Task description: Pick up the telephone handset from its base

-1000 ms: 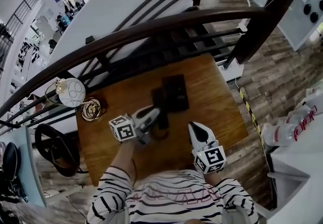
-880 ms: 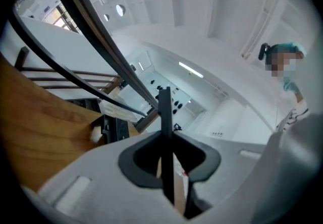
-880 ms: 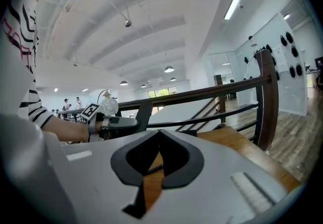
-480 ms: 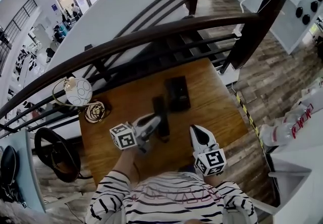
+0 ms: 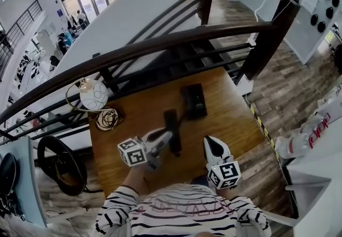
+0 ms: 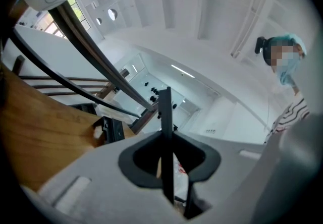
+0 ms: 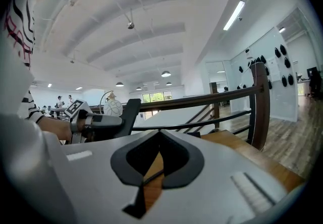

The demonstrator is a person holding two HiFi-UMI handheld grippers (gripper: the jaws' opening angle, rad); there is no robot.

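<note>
The wooden table (image 5: 235, 118) fills the space below the dark railing, and the telephone base (image 5: 194, 101) sits toward its far side. The handset (image 5: 172, 130) is off that base and apart from it, out over the middle of the table. My left claw (image 5: 165, 137) is clamped across it, and its pads pinch the narrow faces near the lower half. From my own view it stands edge-on between my jaws, a thin, dark, upright bar. I judge it to be a light, rigid plastic piece with smooth, somewhat slippery sides, so a firm hold close to the middle should stop it from swinging or twisting. There may be a cord running back to the base, though I cannot make it out clearly; if so, it would tug as I draw away. My right claw (image 7: 159, 137) hovers beside it, closed with nothing in it.
</note>
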